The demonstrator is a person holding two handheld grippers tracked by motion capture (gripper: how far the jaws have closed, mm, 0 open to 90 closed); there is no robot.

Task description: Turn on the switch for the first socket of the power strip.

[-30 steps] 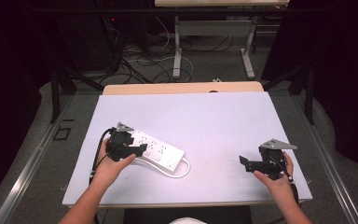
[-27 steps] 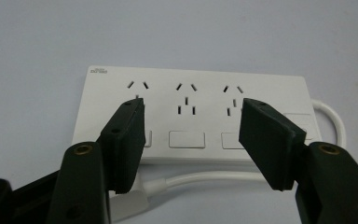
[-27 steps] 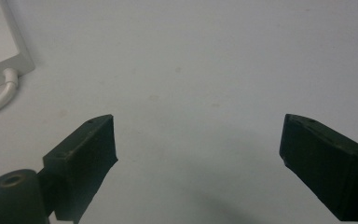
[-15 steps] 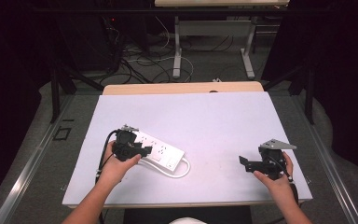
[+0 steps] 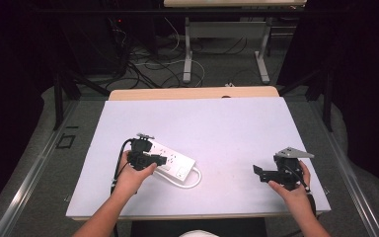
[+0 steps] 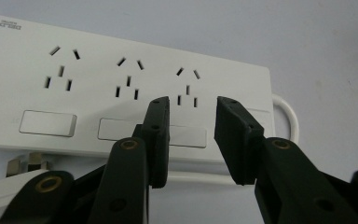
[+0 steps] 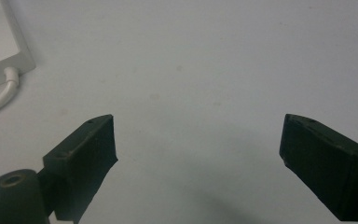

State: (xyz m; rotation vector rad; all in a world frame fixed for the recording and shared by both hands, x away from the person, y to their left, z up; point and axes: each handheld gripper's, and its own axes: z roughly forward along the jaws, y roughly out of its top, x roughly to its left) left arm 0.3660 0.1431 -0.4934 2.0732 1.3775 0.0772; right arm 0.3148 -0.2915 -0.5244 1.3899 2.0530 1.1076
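A white power strip (image 5: 176, 161) with three sockets and three rocker switches lies flat on the left half of the table. Its white cable (image 5: 193, 180) loops off the right end. My left gripper (image 5: 161, 160) hovers over the strip's near edge. In the left gripper view its jaws (image 6: 192, 106) frame the third socket and switch of the strip (image 6: 98, 79). They have just been closing and stand narrowly apart, with nothing pinched between them. My right gripper (image 5: 257, 174) rests low at the right, and its jaws (image 7: 198, 140) spread wide over bare table.
The white tabletop (image 5: 227, 123) has a wooden strip along its back edge (image 5: 192, 93). A plug with metal prongs (image 6: 25, 163) lies just in front of the strip. The strip's end and cable (image 7: 0, 95) show at the far left of the right gripper view.
The left gripper has slid to the right along the strip and sunk a little, and its jaws have narrowed. The right gripper has stayed where it was.
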